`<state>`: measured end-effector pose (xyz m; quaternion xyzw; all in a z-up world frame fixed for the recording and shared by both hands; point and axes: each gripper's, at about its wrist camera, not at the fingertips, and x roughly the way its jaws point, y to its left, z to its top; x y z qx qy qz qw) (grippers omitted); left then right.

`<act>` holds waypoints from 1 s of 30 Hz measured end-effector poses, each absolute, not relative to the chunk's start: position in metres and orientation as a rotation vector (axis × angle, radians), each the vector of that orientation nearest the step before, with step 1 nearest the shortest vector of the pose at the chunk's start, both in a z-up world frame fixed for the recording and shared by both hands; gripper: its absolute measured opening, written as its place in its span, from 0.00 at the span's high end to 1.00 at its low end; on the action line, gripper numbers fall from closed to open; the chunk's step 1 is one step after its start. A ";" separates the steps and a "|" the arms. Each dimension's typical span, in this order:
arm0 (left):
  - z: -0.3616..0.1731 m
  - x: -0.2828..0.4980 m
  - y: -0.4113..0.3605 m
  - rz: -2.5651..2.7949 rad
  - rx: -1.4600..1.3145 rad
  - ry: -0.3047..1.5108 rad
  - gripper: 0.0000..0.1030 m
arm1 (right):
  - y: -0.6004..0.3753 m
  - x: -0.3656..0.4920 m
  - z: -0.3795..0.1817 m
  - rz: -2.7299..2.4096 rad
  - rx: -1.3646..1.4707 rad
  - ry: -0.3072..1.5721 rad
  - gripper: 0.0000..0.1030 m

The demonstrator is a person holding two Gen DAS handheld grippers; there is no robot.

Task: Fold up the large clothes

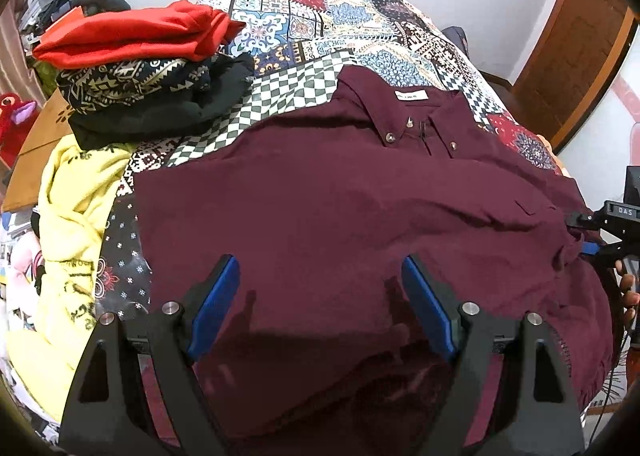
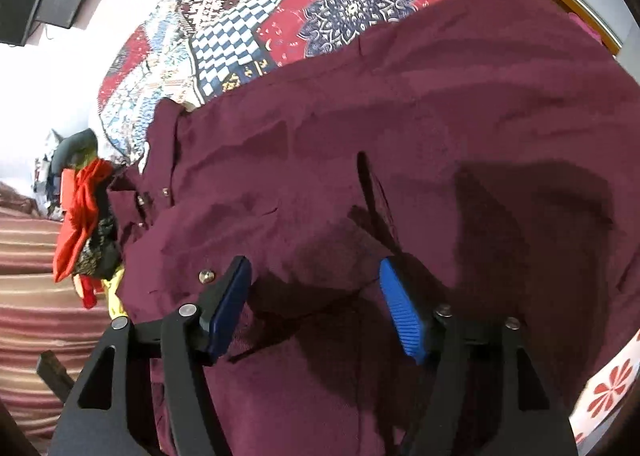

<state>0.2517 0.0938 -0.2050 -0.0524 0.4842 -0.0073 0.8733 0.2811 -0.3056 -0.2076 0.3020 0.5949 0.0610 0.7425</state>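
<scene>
A maroon button-down shirt point(image 1: 340, 207) lies spread front-up on a patchwork bedspread point(image 1: 320, 23), collar and white label at the far end. My left gripper point(image 1: 320, 276) is open just above the shirt's lower body, holding nothing. The right gripper shows at the right edge of the left wrist view point(image 1: 592, 232), at the shirt's side. In the right wrist view the shirt point(image 2: 400, 135) fills the frame and my right gripper point(image 2: 316, 280) is open above the cloth near the button placket, empty.
A stack of folded clothes, red on top point(image 1: 132, 35) over dark patterned ones point(image 1: 152, 95), stands at the far left of the bed. A yellow garment point(image 1: 76, 215) lies at the left. A wooden door point(image 1: 580, 35) is at the right.
</scene>
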 end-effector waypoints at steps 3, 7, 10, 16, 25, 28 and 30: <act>-0.209 0.249 0.094 -0.019 -0.114 1.016 0.20 | -0.301 0.284 -0.205 0.111 0.628 1.271 0.39; -0.211 0.244 0.099 -0.009 -0.105 1.017 0.20 | -0.299 0.287 -0.196 0.159 0.642 1.215 0.78; -0.208 0.243 0.106 0.010 -0.105 1.014 0.20 | -0.293 0.294 -0.175 0.163 0.561 1.154 0.82; -0.189 0.245 0.117 0.053 -0.096 0.974 0.20 | -0.295 0.304 -0.119 0.219 0.489 0.988 0.92; -0.182 0.257 0.113 0.034 -0.118 0.969 0.20 | -0.303 0.290 -0.079 0.258 0.406 0.837 0.96; -0.197 0.261 0.104 0.006 -0.119 1.017 0.20 | -0.313 0.286 -0.110 0.212 0.394 0.903 0.96; -0.208 0.262 0.096 -0.014 -0.111 1.052 0.20 | -0.326 0.284 -0.139 0.185 0.435 0.968 0.96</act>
